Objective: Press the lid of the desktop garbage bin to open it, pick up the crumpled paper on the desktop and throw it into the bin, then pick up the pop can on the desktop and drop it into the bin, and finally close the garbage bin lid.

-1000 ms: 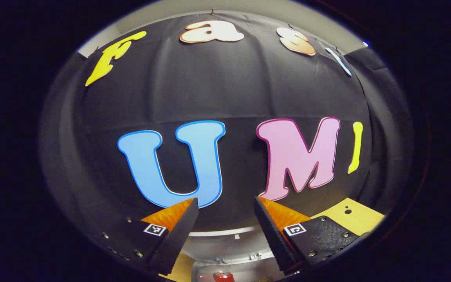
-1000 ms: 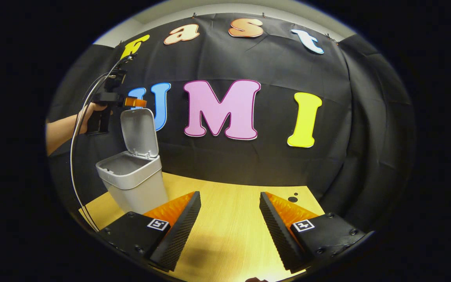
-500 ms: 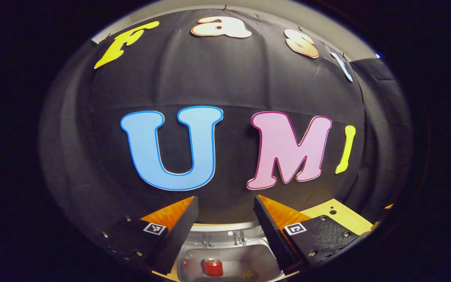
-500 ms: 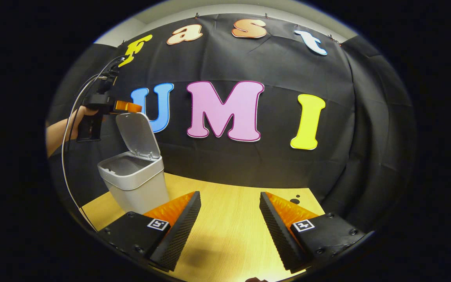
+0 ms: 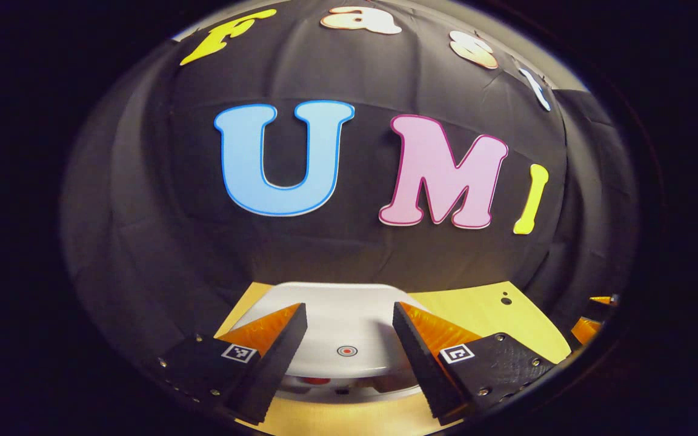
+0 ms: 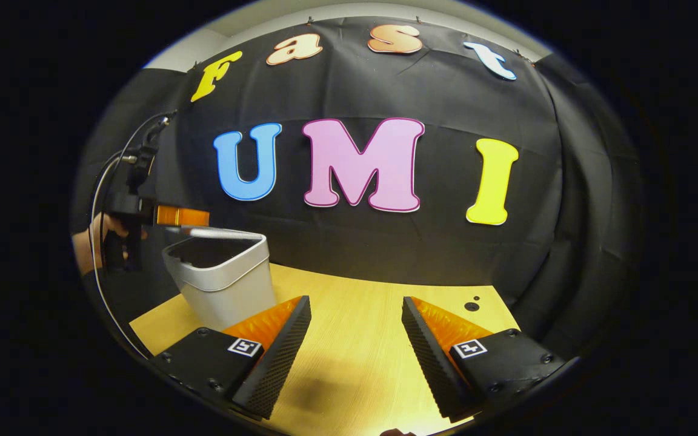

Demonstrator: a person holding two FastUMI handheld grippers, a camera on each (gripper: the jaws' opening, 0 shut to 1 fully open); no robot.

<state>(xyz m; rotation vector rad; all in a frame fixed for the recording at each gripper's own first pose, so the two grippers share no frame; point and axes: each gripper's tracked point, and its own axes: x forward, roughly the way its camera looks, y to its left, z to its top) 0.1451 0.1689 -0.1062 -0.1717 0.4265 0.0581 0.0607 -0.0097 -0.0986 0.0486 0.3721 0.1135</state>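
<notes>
The lid has swung nearly shut under my open left tool; light, hinged plastic, so I press its centre; right tool idle, open

The bin and its lid looked like smooth matt plastic, standing on a pale wood-grain table.

Pale yellow wood-grain table, laminate look, lit brightest toward the near edge. 2 small dark round holes near its far right corner, one larger than the other; 1 such hole seen from the left gripper view. Black cloth booth wall hangs behind, creased, meeting the table's far edge. Pale grey plain wall strip above the cloth. Thin grey cable loops at far left.
</notes>
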